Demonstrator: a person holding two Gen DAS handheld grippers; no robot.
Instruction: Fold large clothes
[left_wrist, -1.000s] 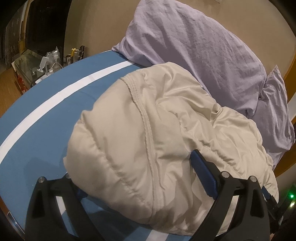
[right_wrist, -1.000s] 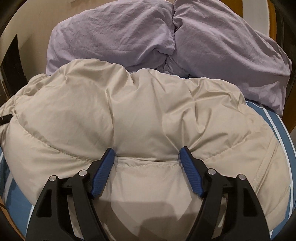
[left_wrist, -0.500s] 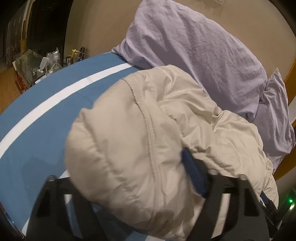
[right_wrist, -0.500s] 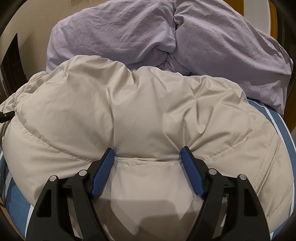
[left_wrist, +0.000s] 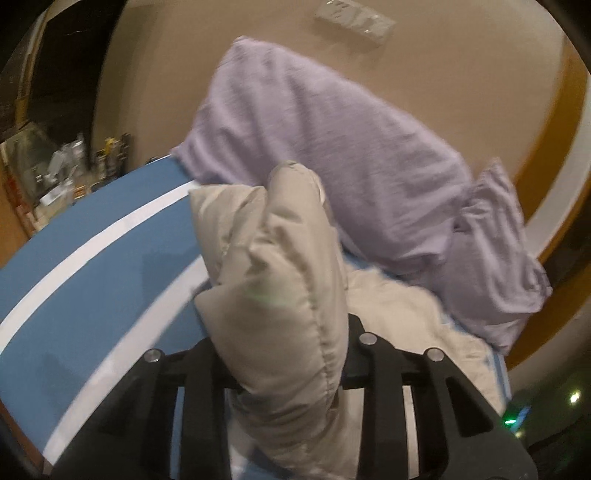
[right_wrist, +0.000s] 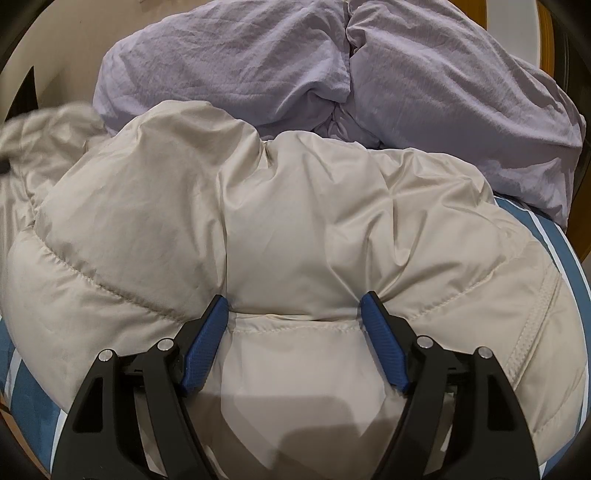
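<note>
A beige puffer jacket (right_wrist: 295, 229) lies bunched on a blue bed with white stripes (left_wrist: 92, 266). My left gripper (left_wrist: 284, 354) is shut on a thick fold of the jacket (left_wrist: 284, 266) and holds it raised above the bed; the fold hides its fingertips. My right gripper (right_wrist: 295, 314) is open, its blue pads (right_wrist: 207, 343) pressed down into the jacket's middle with a quilted panel bulging between them. The lifted edge of the jacket shows blurred at the left of the right wrist view (right_wrist: 44, 125).
Two lilac pillows (right_wrist: 332, 74) lie against the beige wall behind the jacket; they also show in the left wrist view (left_wrist: 332, 147). A cluttered side table (left_wrist: 66, 173) stands beyond the bed's far left corner. A wooden headboard edge (left_wrist: 554, 155) curves at right.
My left gripper has closed on the jacket's edge and lifted it up off the bed, bunching it into a standing fold. My right gripper has stayed pressed on the jacket.
</note>
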